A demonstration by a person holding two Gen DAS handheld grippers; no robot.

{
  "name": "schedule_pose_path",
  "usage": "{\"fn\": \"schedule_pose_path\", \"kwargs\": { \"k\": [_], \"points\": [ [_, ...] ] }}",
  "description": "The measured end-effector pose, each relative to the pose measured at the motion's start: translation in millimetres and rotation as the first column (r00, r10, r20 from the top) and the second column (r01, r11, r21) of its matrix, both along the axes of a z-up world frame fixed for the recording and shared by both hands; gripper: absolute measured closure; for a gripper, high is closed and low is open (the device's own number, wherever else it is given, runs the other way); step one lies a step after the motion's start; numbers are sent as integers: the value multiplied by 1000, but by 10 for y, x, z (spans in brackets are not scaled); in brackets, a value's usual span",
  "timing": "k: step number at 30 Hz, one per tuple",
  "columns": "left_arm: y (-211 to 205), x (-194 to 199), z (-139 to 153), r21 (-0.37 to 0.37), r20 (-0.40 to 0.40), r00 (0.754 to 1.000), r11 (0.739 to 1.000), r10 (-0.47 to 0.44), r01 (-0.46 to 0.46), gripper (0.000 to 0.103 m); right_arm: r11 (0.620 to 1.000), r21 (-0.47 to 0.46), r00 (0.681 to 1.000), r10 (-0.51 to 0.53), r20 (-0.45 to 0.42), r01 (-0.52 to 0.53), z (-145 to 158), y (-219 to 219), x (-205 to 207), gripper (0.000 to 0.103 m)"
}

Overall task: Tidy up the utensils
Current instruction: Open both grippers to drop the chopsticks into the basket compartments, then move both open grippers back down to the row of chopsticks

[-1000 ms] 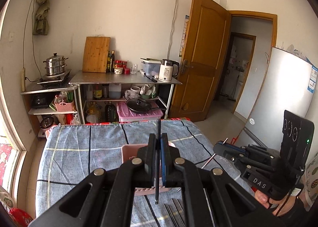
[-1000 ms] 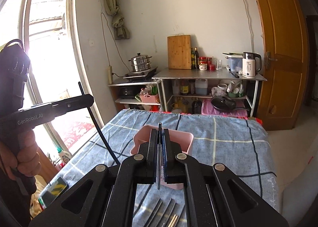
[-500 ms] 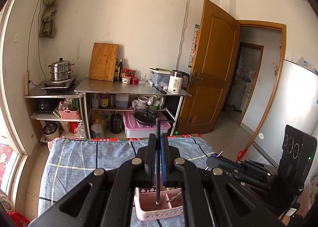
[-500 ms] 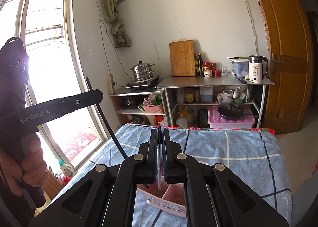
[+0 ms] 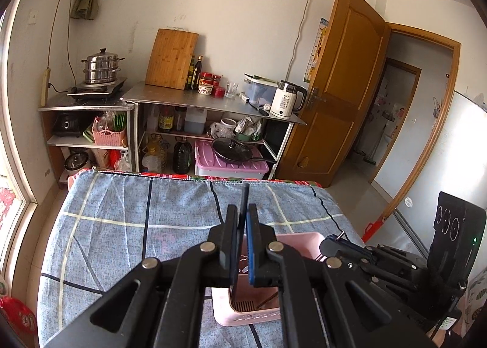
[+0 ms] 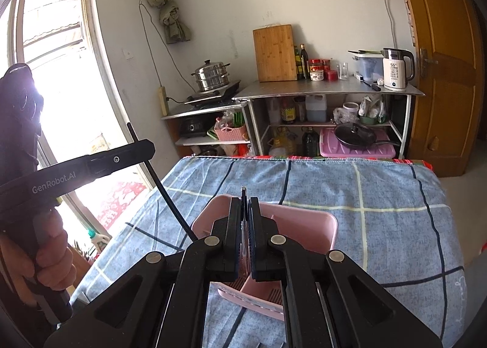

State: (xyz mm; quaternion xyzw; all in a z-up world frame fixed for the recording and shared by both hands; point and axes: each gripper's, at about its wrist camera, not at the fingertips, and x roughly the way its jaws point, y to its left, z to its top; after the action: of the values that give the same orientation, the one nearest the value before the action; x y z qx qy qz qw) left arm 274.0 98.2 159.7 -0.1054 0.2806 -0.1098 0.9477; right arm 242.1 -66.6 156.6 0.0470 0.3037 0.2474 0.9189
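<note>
A: Left to right. Left gripper (image 5: 242,220): fingers clamped on a black chopstick (image 5: 243,205). The stick runs steeply through the pads, top end sticking out above them, lower end angled down into the pink caddy (image 5: 243,314).

B: So its long axis already lines up with the drop?

A: Near enough. From the right camera it slants, top towards the window, tip low at the caddy's left rim. The caddy sits directly under and just ahead of the fingers, on the blue checked bed (image 5: 121,226). A slotted floor and a thin stick already inside are visible.

B: Right side?

A: Right gripper (image 6: 243,220): fingers shut on a thin clear-bodied stick (image 6: 243,226), possibly a pen; can't tell for sure. It stands near upright between the pads, dark tip poking out above. The caddy (image 6: 304,226) lies right below, open side up.

B: Which is nearer?

A: Both are over it. The left tip looks already at or inside the rim; the right one is hidden behind the fingers, so I can't say how deep. My read: both only need to go down and let go.
</note>
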Motion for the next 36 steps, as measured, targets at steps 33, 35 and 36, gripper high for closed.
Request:
{"fn": "schedule_pose_path", "kwargs": {
  "k": [33, 35, 36],
  "points": [
    [-485, -1393, -889, -3, -68, 994, 997, -81, 81, 60, 994, -17, 989, -113, -94, 112, -650, -1059, -1299, 86],
    [-565, -1335, -1078, -1, -122, 989, 996, -88, 89, 60, 993, -37, 985, -116, -125, 112, -781, -1055, -1267, 86],
    [-595, -1303, -1154, 0, -143, 985, 996, -92, 93, 60, 993, -44, 984, -115, -139, 110, -847, -1048, -1255, 86]
  ]
}}
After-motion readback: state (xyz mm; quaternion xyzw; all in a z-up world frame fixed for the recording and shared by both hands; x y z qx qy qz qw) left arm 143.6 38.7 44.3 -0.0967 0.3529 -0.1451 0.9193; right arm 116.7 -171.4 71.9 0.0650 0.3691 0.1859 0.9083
